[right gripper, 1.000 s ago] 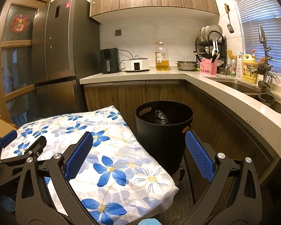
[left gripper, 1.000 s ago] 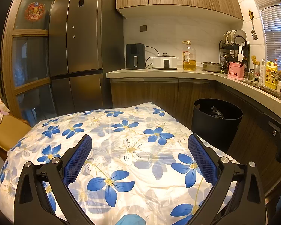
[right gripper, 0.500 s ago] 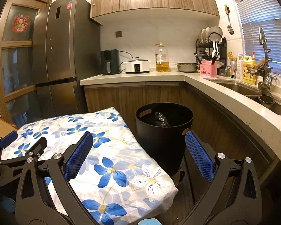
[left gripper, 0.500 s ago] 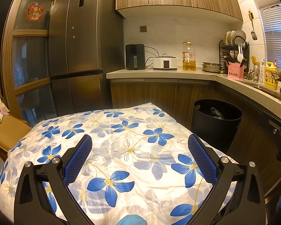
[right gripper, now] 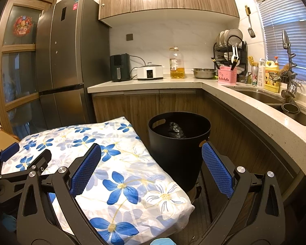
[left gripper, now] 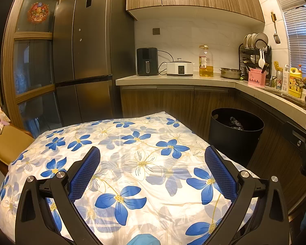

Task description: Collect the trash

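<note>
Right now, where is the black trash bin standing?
The black trash bin stands on the floor against the wooden cabinets, just right of the flowered table; it appears centre in the right wrist view, right in the left.

Left tool (left gripper: 152, 169) is hanging over the flowery cloth on the bench (left gripper: 132, 143), jaws spread wide with nothing between the blue pads (left gripper: 85, 171). Black trash bin (left gripper: 235, 132) sits on the floor just off the bench's far right corner, with a dark crumpled bag (left gripper: 235, 122) inside. Fridge (left gripper: 87, 61) stands beyond the far edge.
</note>
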`<state>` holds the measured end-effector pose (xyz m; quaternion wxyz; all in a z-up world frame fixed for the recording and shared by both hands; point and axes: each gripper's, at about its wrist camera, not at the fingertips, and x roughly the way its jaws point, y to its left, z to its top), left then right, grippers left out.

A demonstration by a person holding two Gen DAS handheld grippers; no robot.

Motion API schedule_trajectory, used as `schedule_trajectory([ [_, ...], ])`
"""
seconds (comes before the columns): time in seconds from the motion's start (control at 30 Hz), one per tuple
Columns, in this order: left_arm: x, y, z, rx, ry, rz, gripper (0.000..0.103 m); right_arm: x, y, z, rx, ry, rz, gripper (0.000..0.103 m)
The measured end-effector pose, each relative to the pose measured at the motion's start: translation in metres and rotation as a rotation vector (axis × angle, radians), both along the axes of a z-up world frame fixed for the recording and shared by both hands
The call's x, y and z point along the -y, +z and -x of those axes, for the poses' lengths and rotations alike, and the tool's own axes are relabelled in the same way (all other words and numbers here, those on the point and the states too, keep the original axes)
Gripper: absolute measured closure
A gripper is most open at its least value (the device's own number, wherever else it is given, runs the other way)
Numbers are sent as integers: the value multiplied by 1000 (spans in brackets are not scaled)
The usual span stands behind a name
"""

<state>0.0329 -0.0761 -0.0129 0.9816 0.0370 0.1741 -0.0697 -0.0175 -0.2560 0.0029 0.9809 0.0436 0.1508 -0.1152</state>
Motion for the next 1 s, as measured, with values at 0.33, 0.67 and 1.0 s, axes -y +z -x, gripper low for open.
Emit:
schedule_trajectory([
  [0.33, -2, 1, 0, -3, -1, -2, 5, 1, 1, -1, -1, 5, 0, 5],
  [0.67, -1, 1, 0, -3, 0, -3, 5, 1, 1, -1, -1, 6, -1, 5],
  [1.0, -1, 1, 0, -2, -1, -4, 5, 1, 1, -1, 0, 6, -1, 5],
])
